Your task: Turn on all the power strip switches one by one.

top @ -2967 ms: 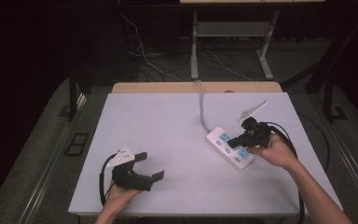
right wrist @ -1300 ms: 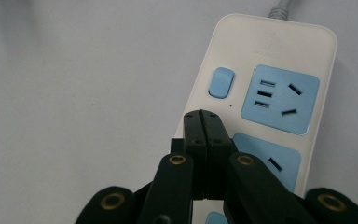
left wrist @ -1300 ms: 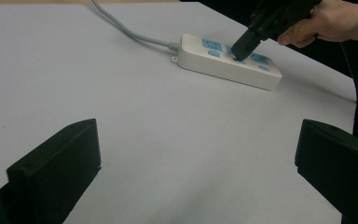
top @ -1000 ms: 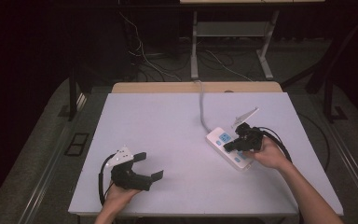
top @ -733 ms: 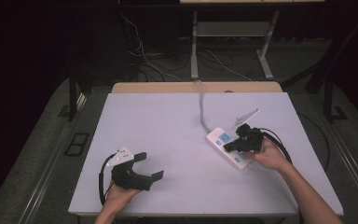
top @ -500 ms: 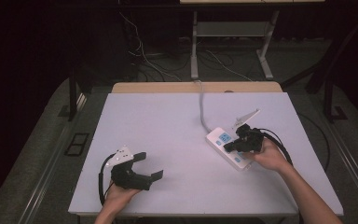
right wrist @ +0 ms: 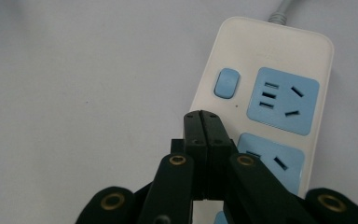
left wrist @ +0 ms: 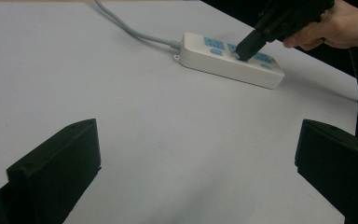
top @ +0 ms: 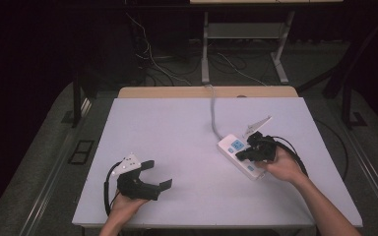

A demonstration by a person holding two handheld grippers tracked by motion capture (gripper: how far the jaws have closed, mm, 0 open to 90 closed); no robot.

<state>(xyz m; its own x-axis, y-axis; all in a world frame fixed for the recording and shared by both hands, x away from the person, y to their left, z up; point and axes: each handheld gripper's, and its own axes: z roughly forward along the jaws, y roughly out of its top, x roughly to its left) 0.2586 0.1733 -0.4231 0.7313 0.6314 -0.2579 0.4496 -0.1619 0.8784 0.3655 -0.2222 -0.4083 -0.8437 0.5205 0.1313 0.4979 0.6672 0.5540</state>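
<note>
beside closed right tool (right wrist: 203, 135): blue switch (right wrist: 226, 83)

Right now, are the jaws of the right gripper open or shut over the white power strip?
Shut. The right gripper has its two black jaws pressed flat together with no gap, tips over the white power strip below its blue switch.

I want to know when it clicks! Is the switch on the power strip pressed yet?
Not yet, it seems. Done: the right claw is shut and down over the power strip. In hand: its tip sits just below the blue switch, not on it. Left: reaching and pressing the switch. The left claw waits open.
</note>
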